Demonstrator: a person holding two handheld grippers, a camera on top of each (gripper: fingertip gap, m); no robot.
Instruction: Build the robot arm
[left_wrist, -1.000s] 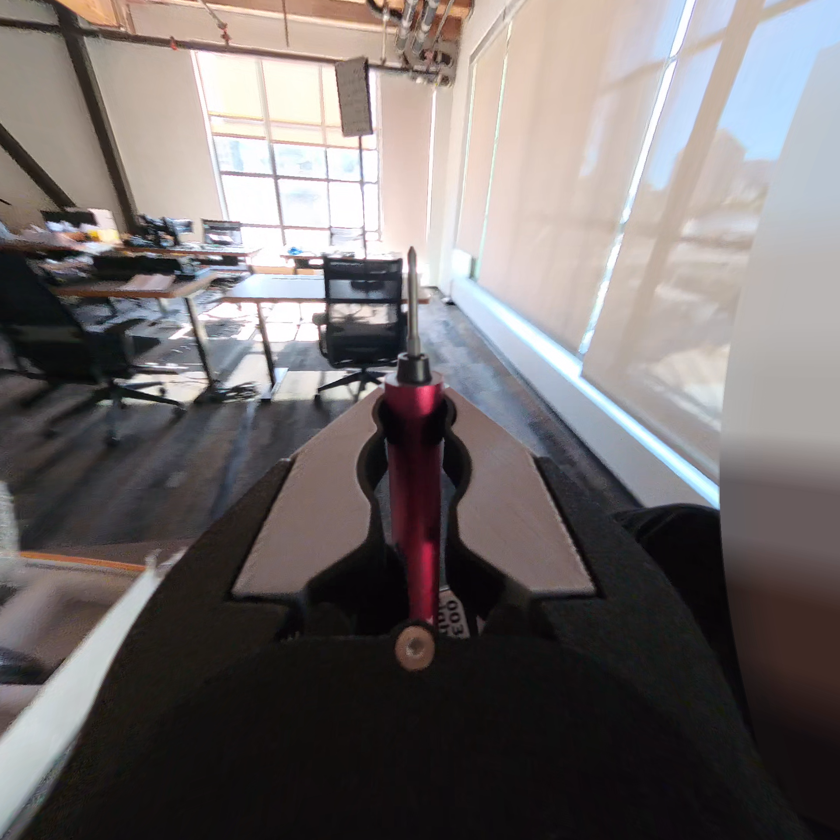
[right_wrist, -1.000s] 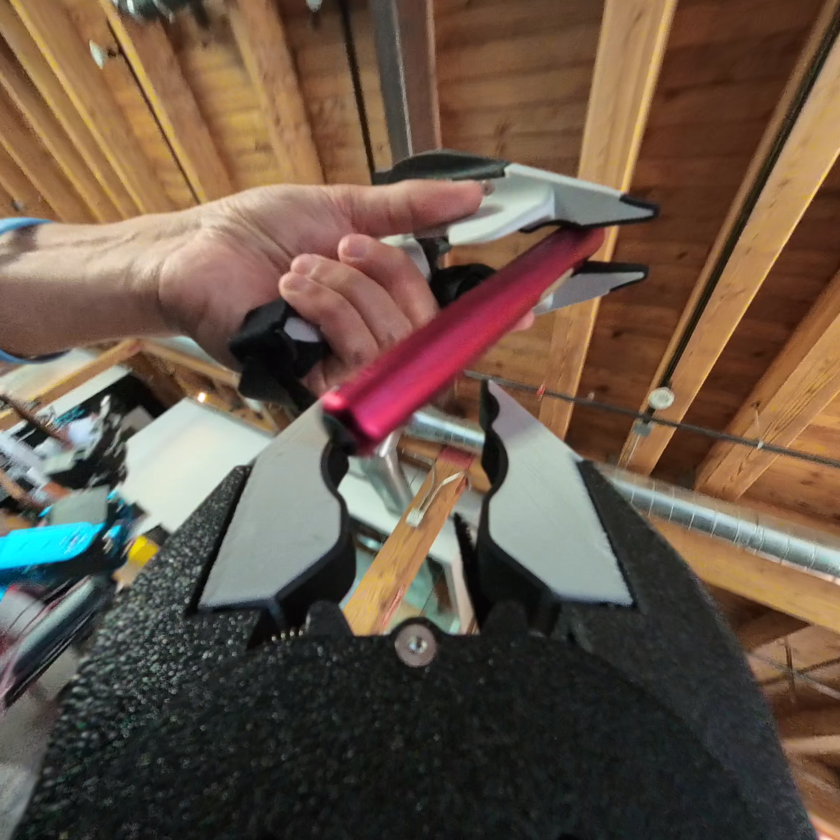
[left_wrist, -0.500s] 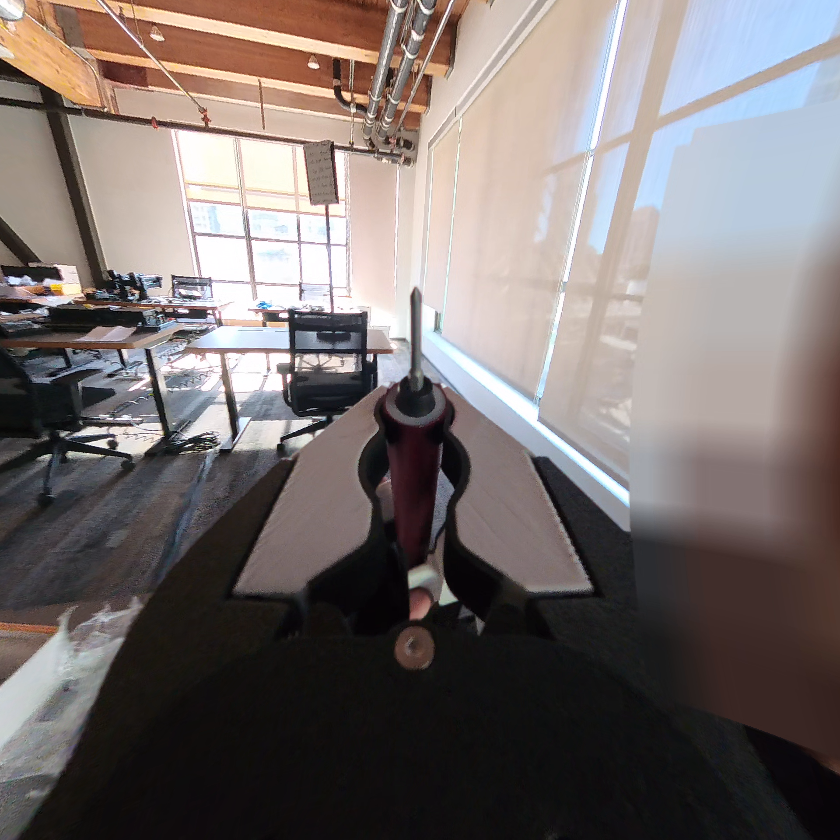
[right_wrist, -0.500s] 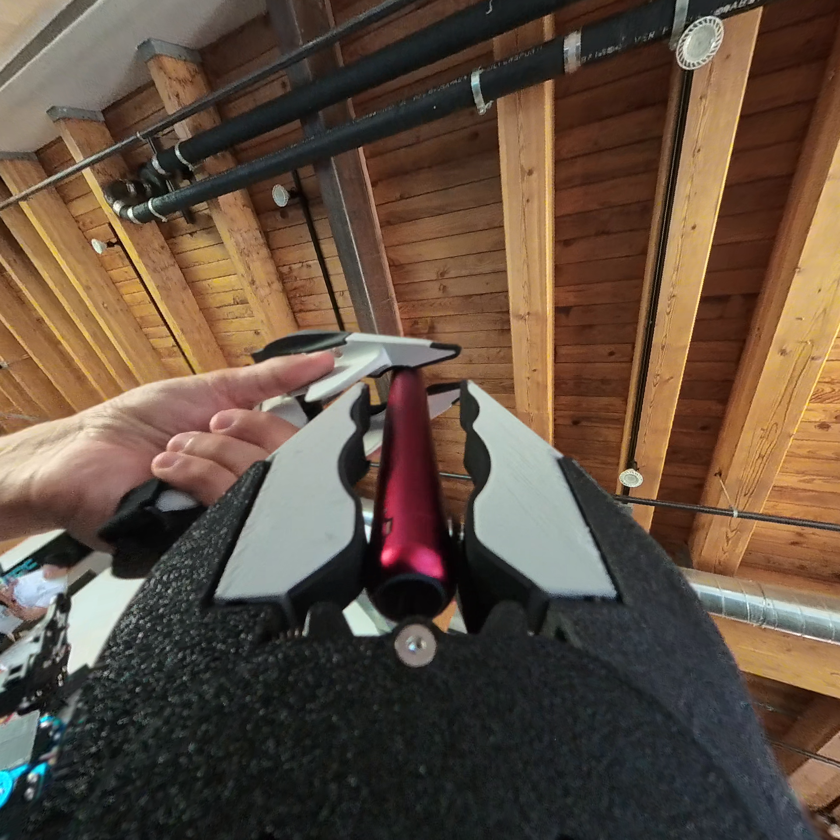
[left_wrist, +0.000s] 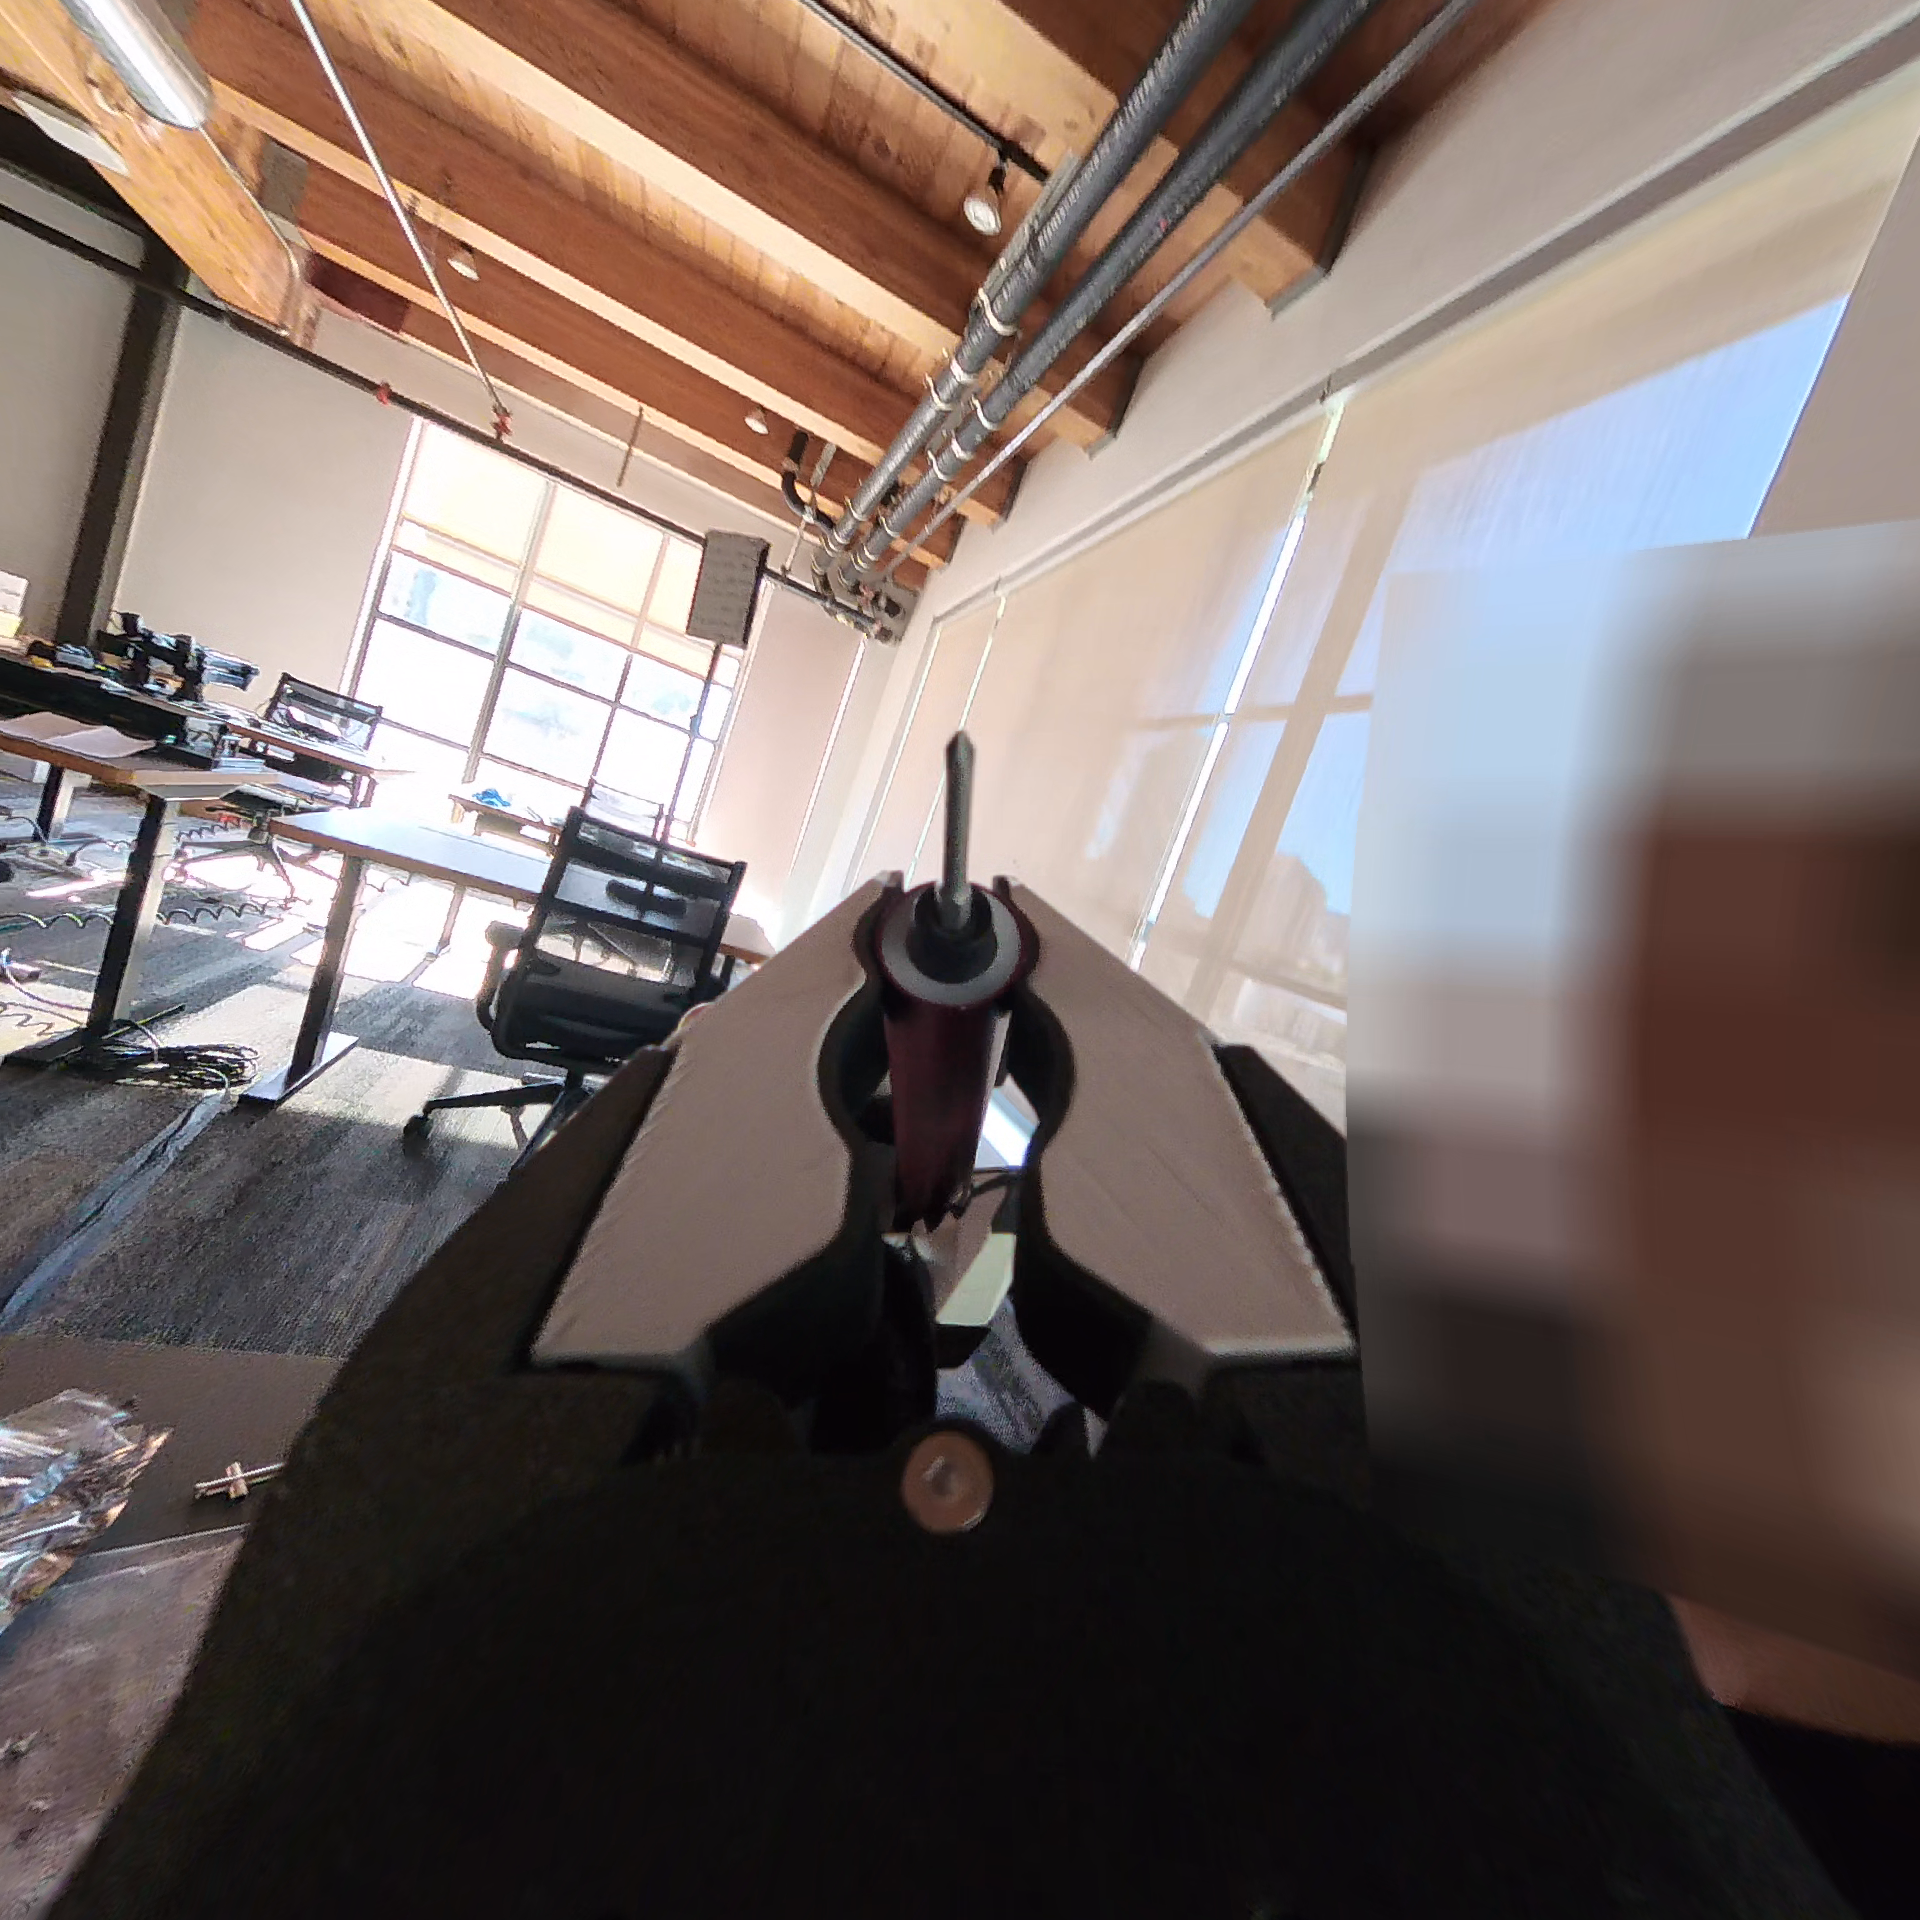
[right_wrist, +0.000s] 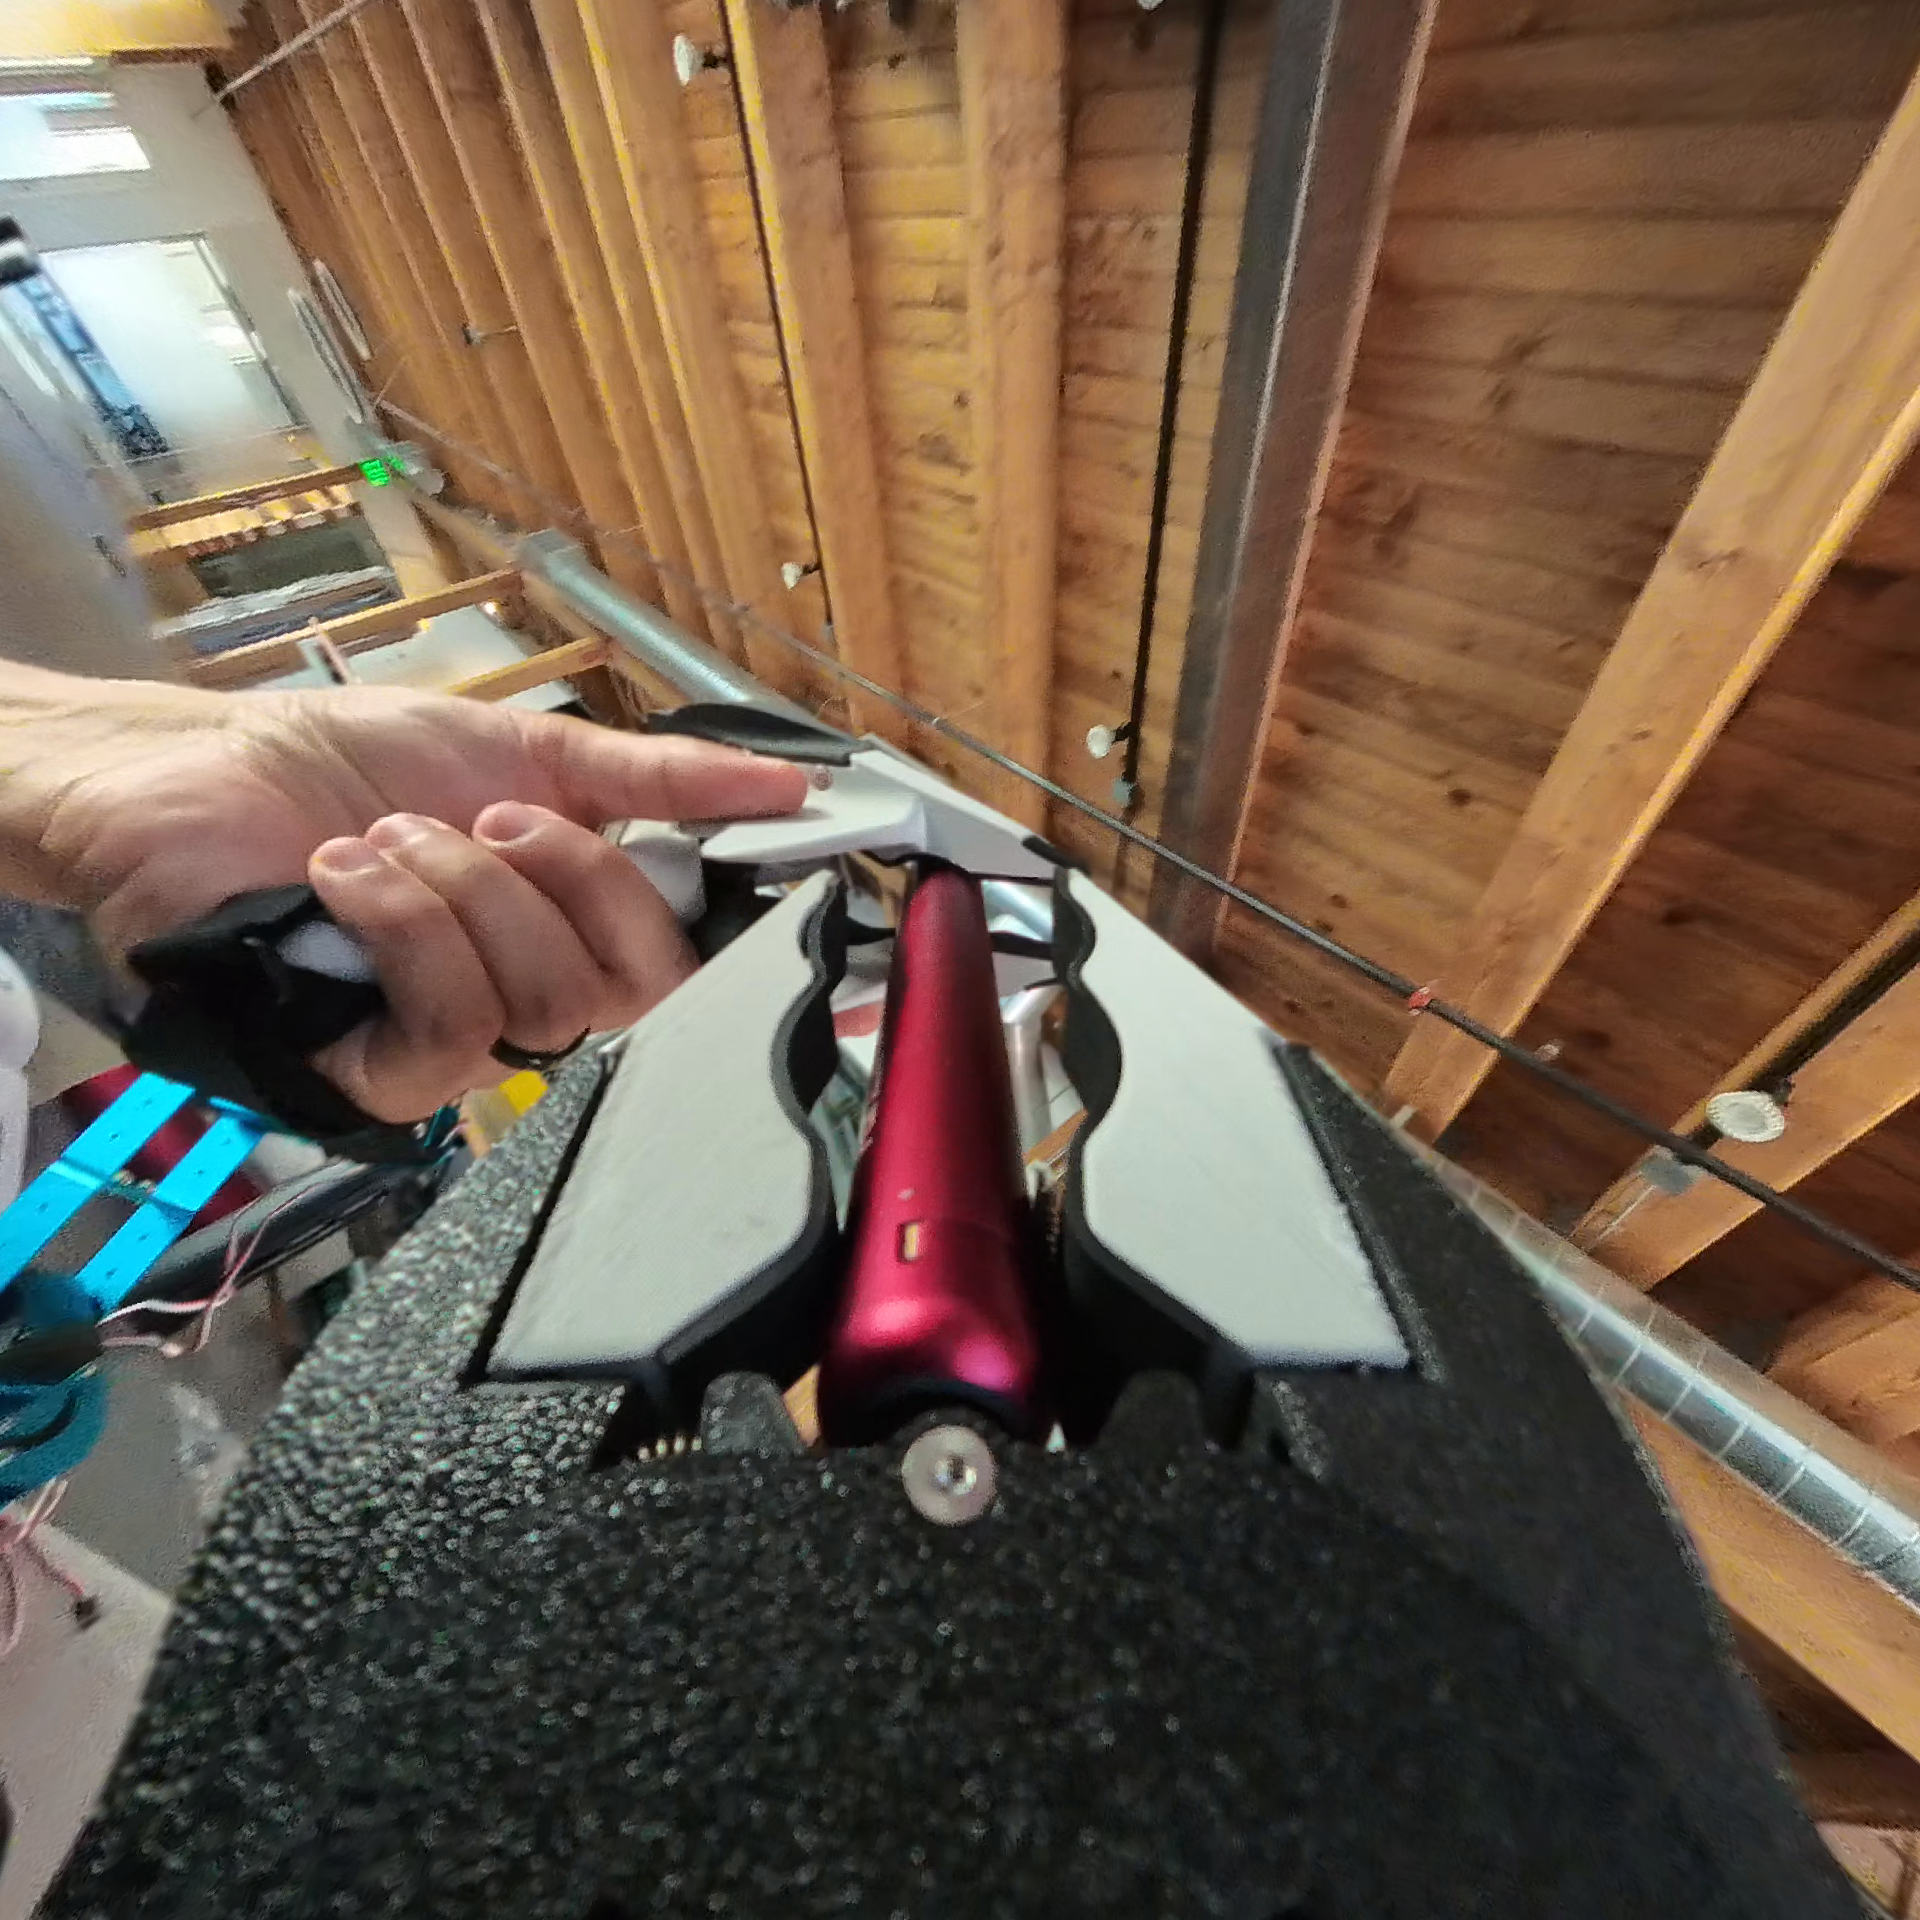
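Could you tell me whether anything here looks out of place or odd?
Yes: one red electric screwdriver sits in both tools at once. The left hand-held gripper clamps its bit end, and its handle lies between the right hand-held gripper's fingers, pointing at the wooden ceiling.

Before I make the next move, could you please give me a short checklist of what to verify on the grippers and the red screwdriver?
1. Left gripper shut on the red screwdriver near its bit end: ok.
2. Right gripper clamped on the handle end: cannot tell; its fingers flank it closely.
3. Bit seated, pointing into open room: ok.
4. Red screwdriver lined up along the right gripper's fingers: ok.
5. Hand clear of the red screwdriver: ok.
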